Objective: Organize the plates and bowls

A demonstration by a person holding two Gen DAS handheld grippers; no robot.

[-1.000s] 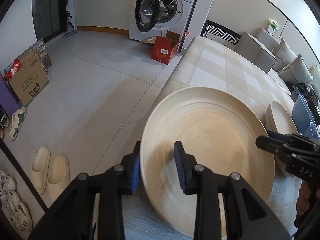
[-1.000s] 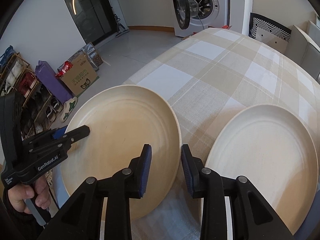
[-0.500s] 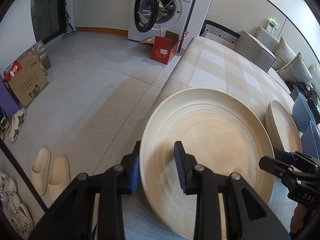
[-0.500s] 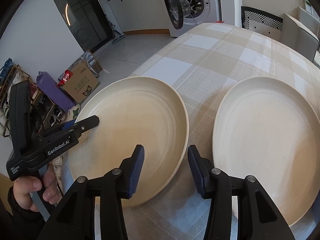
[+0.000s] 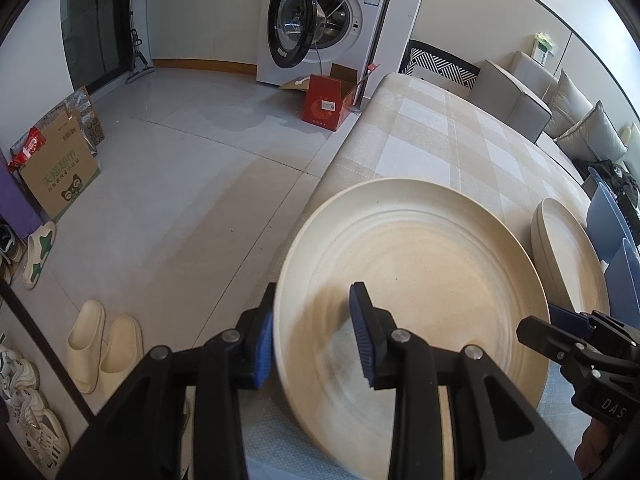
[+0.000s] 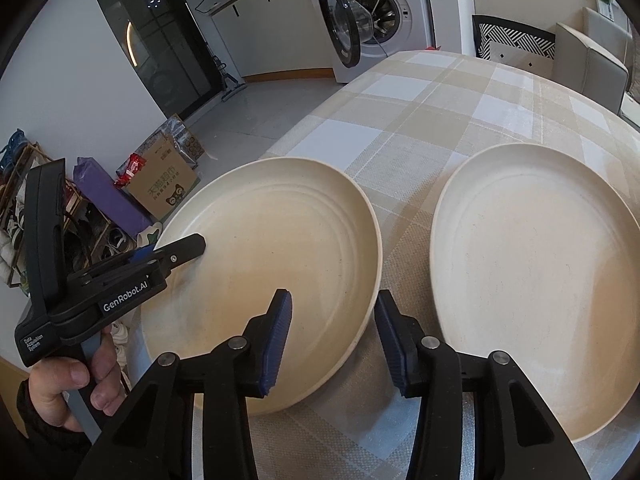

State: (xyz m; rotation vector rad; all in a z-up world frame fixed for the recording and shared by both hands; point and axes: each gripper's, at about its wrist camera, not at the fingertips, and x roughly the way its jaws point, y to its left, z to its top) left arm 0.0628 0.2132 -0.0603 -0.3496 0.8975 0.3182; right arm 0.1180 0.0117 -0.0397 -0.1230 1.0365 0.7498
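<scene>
Left gripper (image 5: 312, 336): I see it parted around the near-left rim of the near plate (image 5: 420, 280), one blue pad outside the rim, the other above the plate's inside. I cannot tell whether either pad touches the plate.
Right gripper (image 6: 332, 340): I have it wide apart, straddling the near-right rim of the same plate (image 6: 272, 264); a gap shows on both sides of the rim, so nothing is held.
Left hand (image 6: 76, 384): wrapped round the left gripper's handle, off the plate's left edge.
Near plate: cream, ridged inside, lying on the table (image 6: 420, 120) at its near-left corner, part of its rim out past the table edge.
Second plate (image 6: 536, 280): same cream colour, flat on the table just to the right of the near plate, not touching it.
Table: covered in a beige and white checked cloth, running away beyond the near plate.
Washing machine (image 5: 332, 20): far beyond the near plate, door open.
Red box (image 5: 326, 106): on the floor between the washing machine and the table's far end.
Slippers (image 5: 104, 344): a cream pair on the floor, left of the near plate.
</scene>
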